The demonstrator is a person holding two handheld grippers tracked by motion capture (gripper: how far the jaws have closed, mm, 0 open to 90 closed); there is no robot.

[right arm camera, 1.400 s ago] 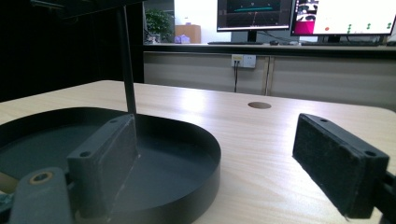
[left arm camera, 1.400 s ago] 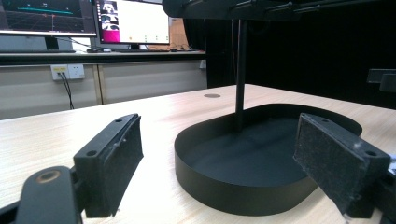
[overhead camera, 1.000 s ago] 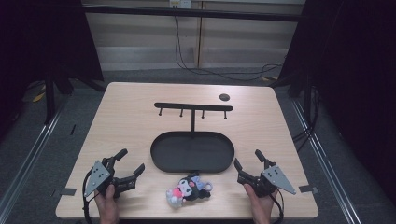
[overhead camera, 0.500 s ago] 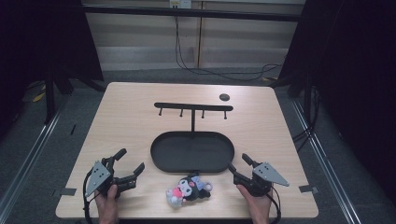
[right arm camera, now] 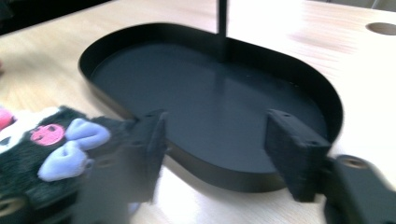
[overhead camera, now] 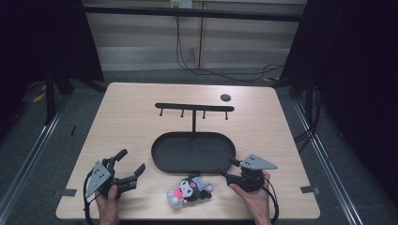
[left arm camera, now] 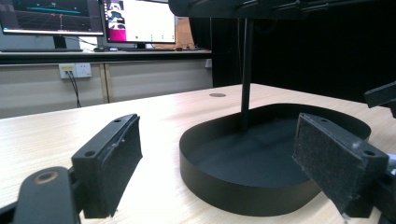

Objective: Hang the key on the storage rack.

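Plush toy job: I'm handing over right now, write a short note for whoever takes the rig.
Left gripper: open, holding nothing, at the near left of the table, beside the black tray.
Right gripper: open, holding nothing, pointed left toward the plush toy; in the right gripper view its jaws stand apart, one next to the toy.
The toy lies on the table at the near edge, in front of the tray, not in it. The tray holds nothing, and no item hangs on the hook rack.
Done: nothing yet.
Left: probably grasp the toy with the right gripper.

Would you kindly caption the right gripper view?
Open right gripper beside a black plush toy, facing a black oval tray.
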